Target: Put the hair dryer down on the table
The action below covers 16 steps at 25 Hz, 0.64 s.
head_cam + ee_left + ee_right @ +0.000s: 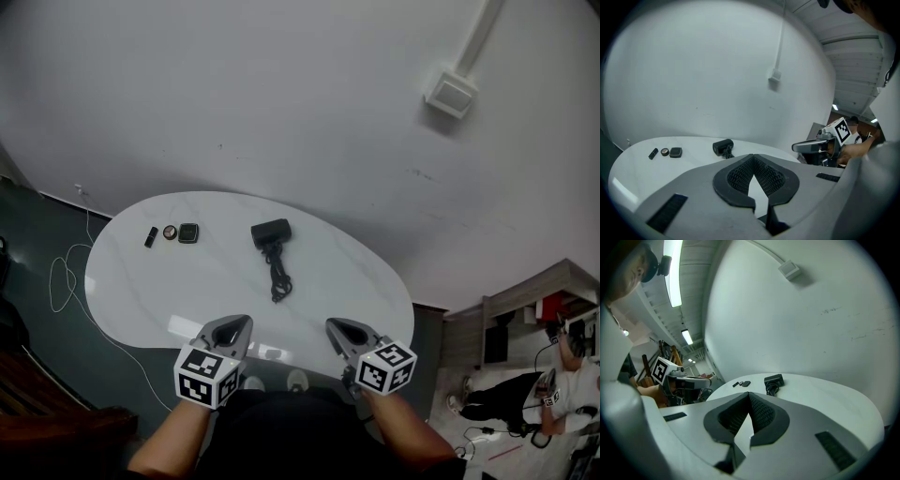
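The black hair dryer (271,232) lies on the white oval table (361,277), its coiled cord (278,277) trailing toward me. It also shows far ahead in both gripper views, hair dryer (723,146) and hair dryer (774,379). My left gripper (239,324) and right gripper (336,326) hover side by side over the table's near edge, well short of the dryer. The left gripper (753,157) has its jaws closed tip to tip with nothing between them. So does the right gripper (749,395).
Three small dark items (171,232) lie in a row at the table's left end. A white cable (66,281) loops on the dark floor to the left. A wall box (451,94) sits high up, and a person (562,384) and shelves are at the right.
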Tool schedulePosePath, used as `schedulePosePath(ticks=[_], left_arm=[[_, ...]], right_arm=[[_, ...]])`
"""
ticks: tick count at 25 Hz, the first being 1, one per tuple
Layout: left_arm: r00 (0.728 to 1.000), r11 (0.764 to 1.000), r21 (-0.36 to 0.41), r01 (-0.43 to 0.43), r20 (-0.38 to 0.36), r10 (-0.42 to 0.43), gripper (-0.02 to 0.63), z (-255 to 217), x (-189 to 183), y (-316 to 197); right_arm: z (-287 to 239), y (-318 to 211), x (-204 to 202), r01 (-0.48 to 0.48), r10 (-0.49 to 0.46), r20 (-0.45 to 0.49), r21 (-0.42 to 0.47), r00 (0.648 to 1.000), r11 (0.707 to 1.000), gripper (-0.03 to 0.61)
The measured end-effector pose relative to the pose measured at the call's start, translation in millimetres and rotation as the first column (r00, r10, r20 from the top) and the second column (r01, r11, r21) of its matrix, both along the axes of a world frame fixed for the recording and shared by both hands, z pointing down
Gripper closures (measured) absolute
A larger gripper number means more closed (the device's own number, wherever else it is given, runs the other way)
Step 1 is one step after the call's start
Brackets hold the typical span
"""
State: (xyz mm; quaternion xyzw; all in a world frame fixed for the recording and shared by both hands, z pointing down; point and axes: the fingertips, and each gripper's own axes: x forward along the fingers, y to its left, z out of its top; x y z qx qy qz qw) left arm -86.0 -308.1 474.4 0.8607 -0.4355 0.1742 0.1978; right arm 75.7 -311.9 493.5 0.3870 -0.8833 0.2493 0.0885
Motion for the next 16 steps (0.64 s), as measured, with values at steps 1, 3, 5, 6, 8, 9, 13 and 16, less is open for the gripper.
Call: schedulePosePath(ticks=[1, 3, 5, 6, 8, 9, 13, 16], left_arm=[[1.000, 1.000, 0.001, 0.000, 0.002, 0.000, 0.603, 0.4, -0.4, 0.2], [1.000, 1.000, 0.002, 0.000, 0.003, 0.000, 0.603, 0.5, -0.8, 0.7], [1.000, 1.000, 0.003, 0.000, 0.003, 0.000, 0.603, 0.4, -0.9, 1.4], [1.000, 1.000, 0.003, 0.000, 0.003, 0.000, 0.603, 0.5, -0.8, 1.6], [1.000, 1.000, 0.002, 0.000, 0.003, 0.000, 0.603, 1.0, -0.4, 2.0], [1.000, 1.000, 0.002, -0.001, 0.002, 0.001, 0.603, 1.1, -0.2, 2.0], [1.000, 1.000, 0.000, 0.001, 0.002, -0.001, 0.603, 1.7, -1.0, 1.3], [1.000, 1.000, 0.000, 0.004, 0.001, -0.004, 0.603, 1.8, -2.5, 0.1]], right_arm=[[0.3, 0.1, -0.1, 0.001, -0.001, 0.000, 0.000, 1.000, 1.000, 0.569], [0.9, 0.5, -0.3, 0.001, -0.001, 0.000, -0.001, 1.000, 1.000, 0.569], [1.8, 1.1, -0.4, 0.001, -0.001, -0.001, -0.002, 1.000, 1.000, 0.569], [2.4, 1.3, -0.6, 0.002, -0.002, -0.002, -0.004, 1.000, 1.000, 0.569], [3.6, 1.3, -0.8, 0.003, -0.003, -0.001, -0.007, 1.000, 1.000, 0.569], [3.8, 1.2, -1.0, 0.003, -0.003, -0.001, -0.008, 1.000, 1.000, 0.569], [4.0, 0.5, -2.1, 0.006, -0.006, -0.001, -0.008, 1.000, 1.000, 0.571], [4.2, -0.1, -3.2, 0.007, -0.007, -0.001, -0.009, 1.000, 1.000, 0.569]])
